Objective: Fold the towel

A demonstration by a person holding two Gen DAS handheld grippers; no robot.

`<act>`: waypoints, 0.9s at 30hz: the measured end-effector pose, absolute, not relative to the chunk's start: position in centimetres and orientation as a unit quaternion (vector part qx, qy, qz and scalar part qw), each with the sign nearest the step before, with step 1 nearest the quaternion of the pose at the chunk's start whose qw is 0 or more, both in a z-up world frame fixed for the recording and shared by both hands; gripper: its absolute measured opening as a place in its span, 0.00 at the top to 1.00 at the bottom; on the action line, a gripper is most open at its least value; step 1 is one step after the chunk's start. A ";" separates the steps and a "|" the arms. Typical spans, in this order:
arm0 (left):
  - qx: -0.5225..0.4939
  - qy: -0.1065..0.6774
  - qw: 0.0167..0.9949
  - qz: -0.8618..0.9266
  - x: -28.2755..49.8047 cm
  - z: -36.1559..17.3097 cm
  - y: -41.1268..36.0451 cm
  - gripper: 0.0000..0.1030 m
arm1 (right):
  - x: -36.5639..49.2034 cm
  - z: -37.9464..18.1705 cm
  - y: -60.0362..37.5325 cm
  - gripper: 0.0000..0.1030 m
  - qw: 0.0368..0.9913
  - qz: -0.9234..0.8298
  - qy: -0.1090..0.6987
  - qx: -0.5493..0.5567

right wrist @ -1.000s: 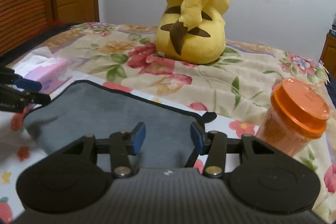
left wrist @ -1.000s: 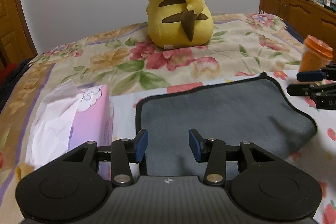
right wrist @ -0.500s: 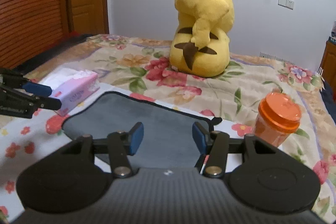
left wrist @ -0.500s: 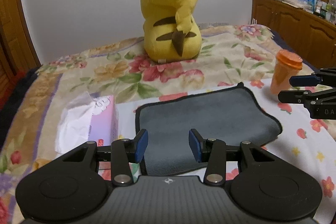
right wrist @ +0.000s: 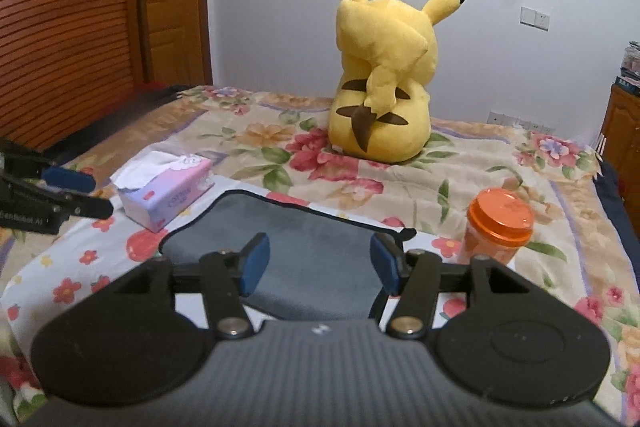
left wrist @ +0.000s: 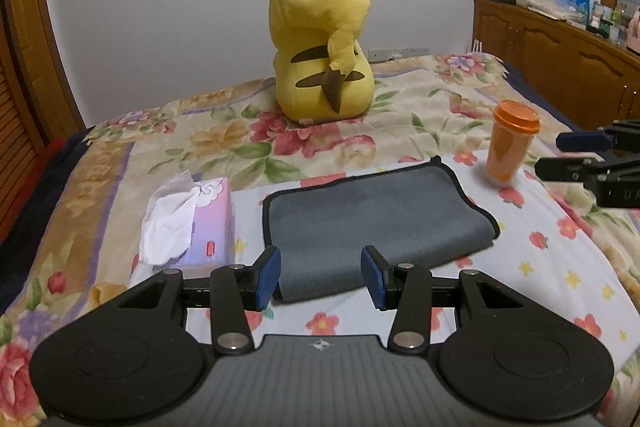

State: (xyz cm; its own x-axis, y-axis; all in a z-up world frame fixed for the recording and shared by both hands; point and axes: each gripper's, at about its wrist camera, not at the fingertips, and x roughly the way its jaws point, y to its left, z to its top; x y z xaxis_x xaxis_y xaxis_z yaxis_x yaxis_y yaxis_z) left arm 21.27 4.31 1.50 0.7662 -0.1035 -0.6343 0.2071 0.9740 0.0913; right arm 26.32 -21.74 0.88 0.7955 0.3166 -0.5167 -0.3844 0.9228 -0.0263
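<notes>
A grey towel (left wrist: 376,219) with black edging lies folded flat on the flowered bed sheet; it also shows in the right wrist view (right wrist: 304,251). My left gripper (left wrist: 320,279) is open and empty, held above and just short of the towel's near edge. My right gripper (right wrist: 318,263) is open and empty above the towel's near right side. Each gripper shows in the other's view, the right one (left wrist: 576,155) at the far right and the left one (right wrist: 76,193) at the far left, both apart from the towel.
A pink tissue box (left wrist: 196,219) lies left of the towel. An orange lidded cup (left wrist: 510,143) stands to its right. A big yellow plush toy (left wrist: 324,55) sits behind. A wooden cabinet (left wrist: 560,67) stands right of the bed, a wooden door (right wrist: 80,27) left.
Both grippers have pulled back and up from the towel, so more of the bed shows. The towel lies still. Both stay open.
</notes>
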 end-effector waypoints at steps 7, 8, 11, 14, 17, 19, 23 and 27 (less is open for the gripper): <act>0.079 0.331 0.937 -0.081 18.7 2.5 4.1 0.46 | 24.0 1.8 -22.2 0.36 0.947 0.180 0.260 -0.060; 0.079 0.330 0.937 -0.081 18.3 2.7 4.0 0.45 | 23.7 1.8 -22.3 0.33 0.947 0.180 0.260 -0.059; 0.078 0.325 0.939 -0.081 17.2 3.4 3.7 0.36 | 22.5 2.2 -22.4 0.22 0.948 0.180 0.257 -0.056; 0.081 0.311 0.944 -0.070 16.0 4.2 3.4 0.19 | 21.5 2.7 -22.5 0.11 0.949 0.178 0.254 -0.052; 0.077 0.303 0.947 -0.072 15.1 5.0 3.3 0.12 | 20.6 3.2 -22.5 0.02 0.952 0.173 0.249 -0.053; 0.076 0.299 0.948 -0.072 14.5 5.6 3.3 0.09 | 19.9 3.5 -22.6 0.00 0.953 0.170 0.244 -0.052; 0.074 0.285 0.953 -0.074 13.0 6.6 3.3 0.00 | 18.9 4.1 -22.8 0.00 0.954 0.164 0.244 -0.052; 0.067 0.277 0.955 -0.079 11.4 7.3 3.3 0.00 | 17.7 4.3 -22.8 0.00 0.955 0.157 0.245 -0.050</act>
State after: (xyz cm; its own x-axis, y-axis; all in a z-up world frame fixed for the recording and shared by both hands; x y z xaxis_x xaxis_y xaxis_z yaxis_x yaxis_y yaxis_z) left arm 11.42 3.29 7.26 0.8342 -0.1137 -0.5396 0.1878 0.9786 0.0841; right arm 17.69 -22.77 4.35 0.8307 0.2761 -0.4835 -0.3248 0.9456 -0.0181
